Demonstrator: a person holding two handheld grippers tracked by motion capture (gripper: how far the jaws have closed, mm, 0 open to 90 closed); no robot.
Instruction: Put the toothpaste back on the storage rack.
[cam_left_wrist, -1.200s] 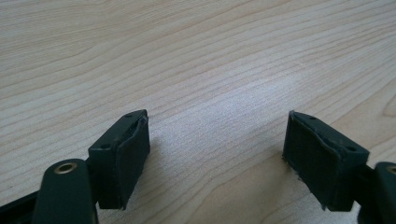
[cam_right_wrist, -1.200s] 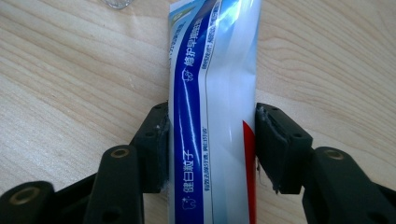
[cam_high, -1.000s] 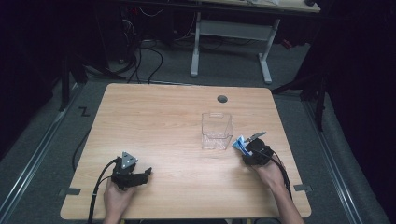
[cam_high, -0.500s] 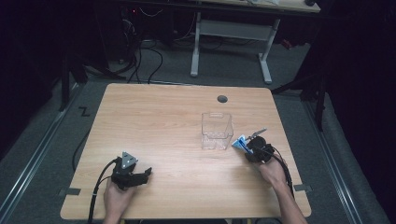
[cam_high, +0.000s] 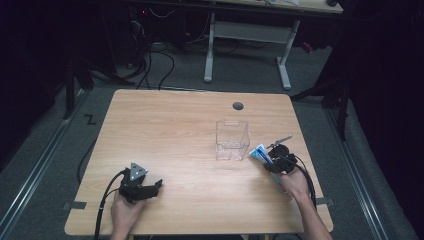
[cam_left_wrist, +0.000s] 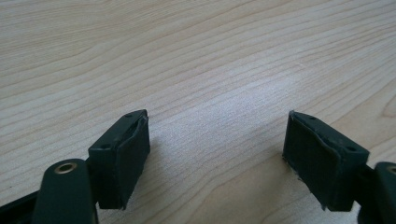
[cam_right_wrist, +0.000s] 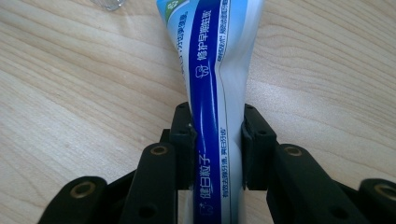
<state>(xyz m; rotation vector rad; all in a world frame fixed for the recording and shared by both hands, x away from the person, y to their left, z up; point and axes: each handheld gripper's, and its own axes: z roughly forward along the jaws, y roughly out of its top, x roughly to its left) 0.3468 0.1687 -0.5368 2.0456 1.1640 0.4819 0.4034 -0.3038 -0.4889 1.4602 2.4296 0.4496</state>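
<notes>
Your right gripper (cam_right_wrist: 217, 140) has just been closing, and its fingers (cam_right_wrist: 183, 140) now pinch the blue-and-white toothpaste tube (cam_right_wrist: 212, 93) from both sides, squeezing it narrow between the pads. The tube runs forward from the fingers, low over the table (cam_high: 175, 130); you cannot tell whether it touches the wood. From the high view, that gripper (cam_high: 270, 161) sits near the table's right edge, toward the near corner, with the tube (cam_high: 260, 153) just beside the clear plastic box (cam_high: 232, 141). Your left gripper (cam_high: 147, 187) rests near the near-left corner, its fingers (cam_left_wrist: 122, 163) spread wide over bare wood.
</notes>
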